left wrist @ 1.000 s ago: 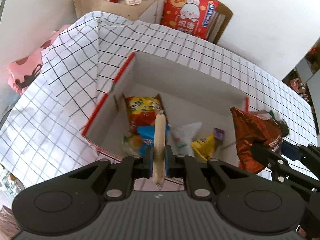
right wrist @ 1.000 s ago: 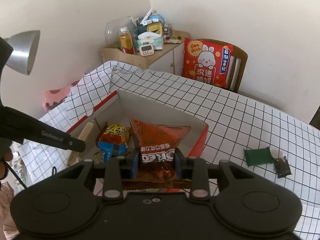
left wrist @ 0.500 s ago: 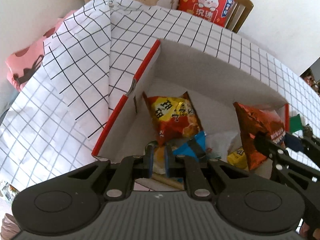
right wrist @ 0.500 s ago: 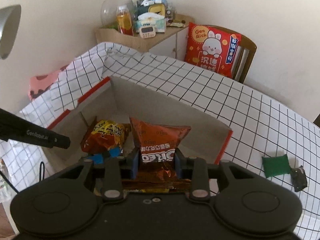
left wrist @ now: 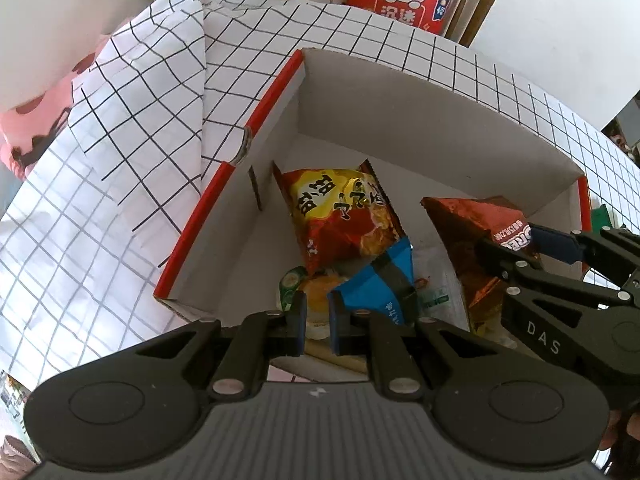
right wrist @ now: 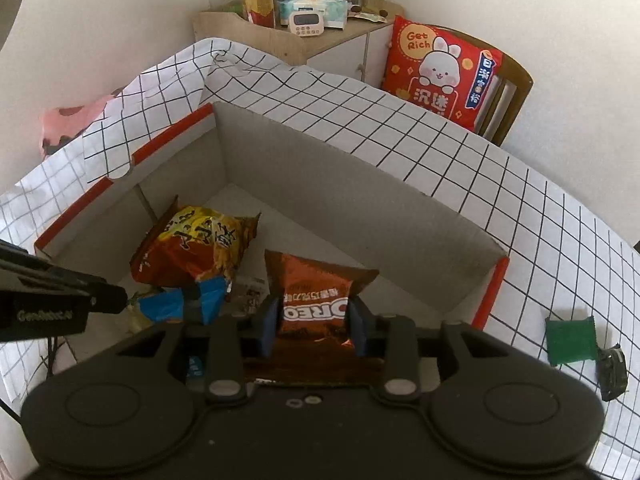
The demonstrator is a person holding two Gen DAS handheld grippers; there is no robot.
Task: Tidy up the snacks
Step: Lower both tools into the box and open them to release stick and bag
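Right hand-held gripper (right wrist: 313,330), jaws opening, has the Oreo bag (right wrist: 316,300) between them over my box (right wrist: 360,196) (bag's bottom hidden); left hand-held gripper (left wrist: 318,322) closed, empty.

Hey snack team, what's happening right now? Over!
Left hand-held gripper shut, empty. Right hand-held gripper opening around Oreo bag over box. Nothing blocking.

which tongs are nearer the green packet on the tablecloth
Right. The right tongs, holding the Oreo bag, sit beside the green packet; the left tongs are across the box.
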